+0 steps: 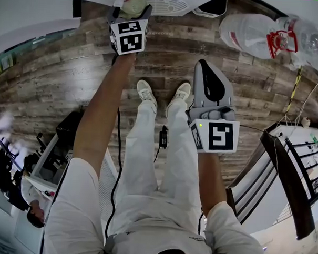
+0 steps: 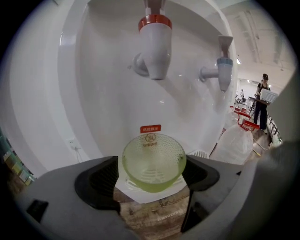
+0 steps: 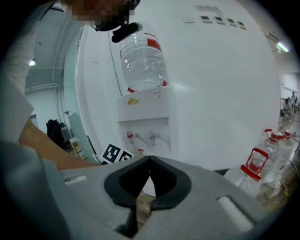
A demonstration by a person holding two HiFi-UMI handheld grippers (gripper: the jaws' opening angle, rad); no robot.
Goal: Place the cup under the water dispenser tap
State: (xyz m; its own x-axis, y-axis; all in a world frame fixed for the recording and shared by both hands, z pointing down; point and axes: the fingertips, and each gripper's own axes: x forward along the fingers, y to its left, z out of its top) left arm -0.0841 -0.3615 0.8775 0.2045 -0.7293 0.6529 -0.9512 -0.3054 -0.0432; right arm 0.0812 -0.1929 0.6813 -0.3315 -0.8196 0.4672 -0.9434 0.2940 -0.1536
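A pale green translucent cup [image 2: 153,161] stands on the white drip tray [image 2: 137,193] of the water dispenser, directly beneath the red tap [image 2: 154,44]. My left gripper [image 2: 152,176] is open, its black pads flanking the cup's sides at their widest. In the head view that gripper [image 1: 133,7] reaches far forward with the cup [image 1: 135,2] showing at its tip. My right gripper [image 1: 203,63] hangs back over the floor, shut and empty; from it the dispenser [image 3: 143,122] and my left gripper's marker cube [image 3: 116,153] are visible ahead.
A blue tap [image 2: 224,70] sits right of the red one. Large water bottles [image 1: 258,33] lie on the wooden floor at right, one close beside the dispenser [image 2: 236,140]. A dark chair [image 1: 283,171] stands at right. A person [image 2: 261,101] stands far off.
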